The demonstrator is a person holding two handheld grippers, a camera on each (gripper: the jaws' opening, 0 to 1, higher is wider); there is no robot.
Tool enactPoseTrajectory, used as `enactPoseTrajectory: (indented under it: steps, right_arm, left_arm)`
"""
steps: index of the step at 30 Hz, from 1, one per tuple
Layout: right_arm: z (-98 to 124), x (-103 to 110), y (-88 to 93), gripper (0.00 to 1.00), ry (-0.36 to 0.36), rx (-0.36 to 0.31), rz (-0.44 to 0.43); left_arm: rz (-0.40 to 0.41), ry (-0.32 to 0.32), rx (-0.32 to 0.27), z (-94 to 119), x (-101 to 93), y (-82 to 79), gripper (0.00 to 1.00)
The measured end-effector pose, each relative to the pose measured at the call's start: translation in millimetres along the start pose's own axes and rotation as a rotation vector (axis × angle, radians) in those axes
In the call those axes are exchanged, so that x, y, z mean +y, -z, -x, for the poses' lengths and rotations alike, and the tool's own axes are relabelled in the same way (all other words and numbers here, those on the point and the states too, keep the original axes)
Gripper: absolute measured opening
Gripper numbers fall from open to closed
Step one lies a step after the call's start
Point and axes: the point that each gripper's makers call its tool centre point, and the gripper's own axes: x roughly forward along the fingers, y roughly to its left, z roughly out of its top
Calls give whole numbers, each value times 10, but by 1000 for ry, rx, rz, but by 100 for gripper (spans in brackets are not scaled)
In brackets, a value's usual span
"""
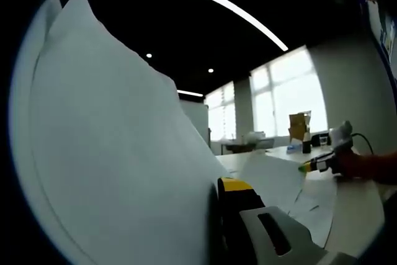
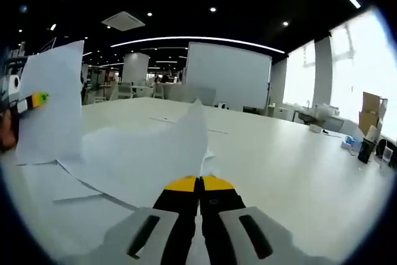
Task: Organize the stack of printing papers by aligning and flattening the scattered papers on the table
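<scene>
In the left gripper view a large white sheet [image 1: 118, 153] stands upright across the left side. My left gripper [image 1: 218, 185] is shut on its lower edge; one yellow-tipped jaw shows and the sheet hides the other. In the right gripper view this gripper [image 2: 34, 100] comes in from the left with the raised sheet [image 2: 56, 103]. My right gripper [image 2: 199, 182] is shut on another sheet [image 2: 155, 153], which curls up from its yellow tips. That gripper [image 1: 317, 164] is seen at the right, a hand behind it. More loose sheets [image 2: 68, 184] lie overlapping on the white table [image 2: 279, 159].
A cardboard box [image 2: 371, 108] and dark bottles [image 2: 366, 150] stand at the table's far right end, near bright windows. A white partition [image 2: 226, 79] stands behind the table. The right half of the tabletop is bare.
</scene>
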Motion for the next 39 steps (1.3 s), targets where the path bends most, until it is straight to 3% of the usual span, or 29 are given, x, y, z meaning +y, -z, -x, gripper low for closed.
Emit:
enactPoseTrajectory:
  steps: [39]
  right_arm:
    - [106,-72,-184,0,27,-55,-6]
  left_arm:
    - [-1,3,-1,5,-3,6,11]
